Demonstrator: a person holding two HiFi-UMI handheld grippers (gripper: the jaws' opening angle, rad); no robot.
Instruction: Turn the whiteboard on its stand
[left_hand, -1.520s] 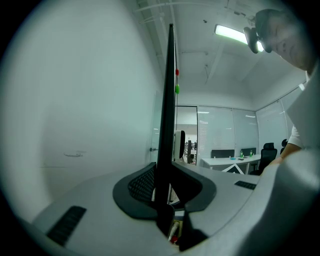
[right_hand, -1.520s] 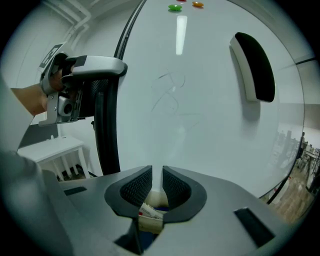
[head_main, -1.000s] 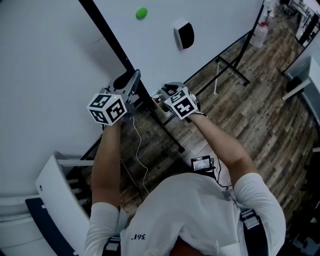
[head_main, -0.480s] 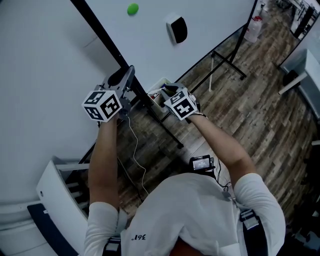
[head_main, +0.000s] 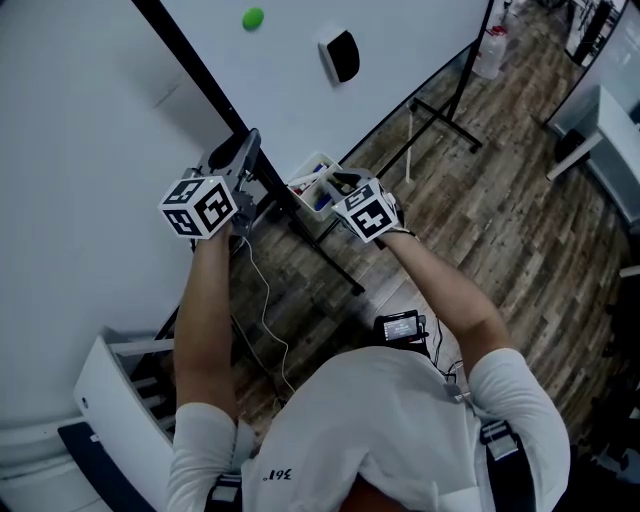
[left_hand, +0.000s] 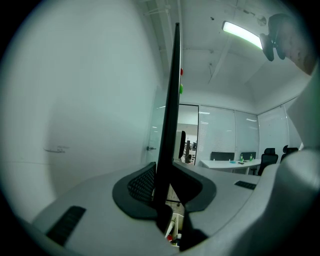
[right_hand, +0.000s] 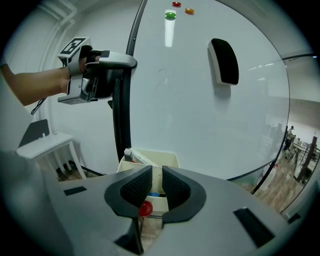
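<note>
The right gripper (right_hand: 156, 189), jaws narrowly apart and empty, faces the marker tray (right_hand: 165, 159) at twelve o'clock. At ten o'clock the left gripper (right_hand: 117, 62) clamps the black edge frame (right_hand: 121, 115) of the upright whiteboard (right_hand: 190, 115). An eraser (right_hand: 224, 61) sits at one o'clock.

White shirt, grey grippers
A white short-sleeved shirt (head_main: 390, 420) is worn under dark straps (head_main: 497, 435); the left gripper (left_hand: 165, 182) and right gripper (right_hand: 156, 181) are moulded in grey, fitted with black ribbed pads (right_hand: 134, 189) and black-and-white square markers; a thin cable (head_main: 266, 300) is attached.
</note>
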